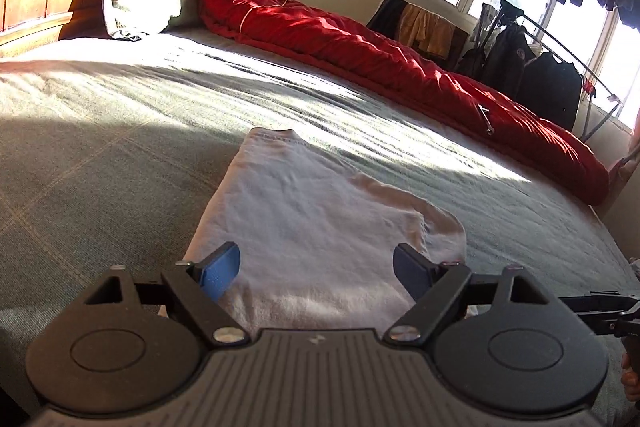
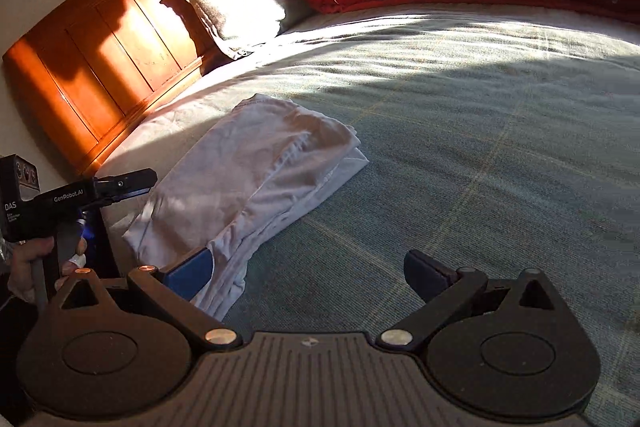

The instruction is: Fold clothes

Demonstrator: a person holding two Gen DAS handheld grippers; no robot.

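Plainly, "GenRobot.AI" and "DAS" on left gripper (image 2: 132, 183); both grippers' jaws spread, empty.

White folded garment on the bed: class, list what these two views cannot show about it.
- White folded garment: near edge hidden by the left gripper, left wrist view.
- Its type: folded, unclear in both views.
- Its near corner: behind the right gripper finger, right wrist view.

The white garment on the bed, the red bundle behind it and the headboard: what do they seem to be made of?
White garment: soft matte woven cloth, probably cotton; it creases gently and shows stitched hems.
Red bundle: puffy bedding or a sleeping bag, likely synthetic; its folds have a slight sheen.
Headboard: panelled wood with a glossy reddish varnish that reflects the sunlight.
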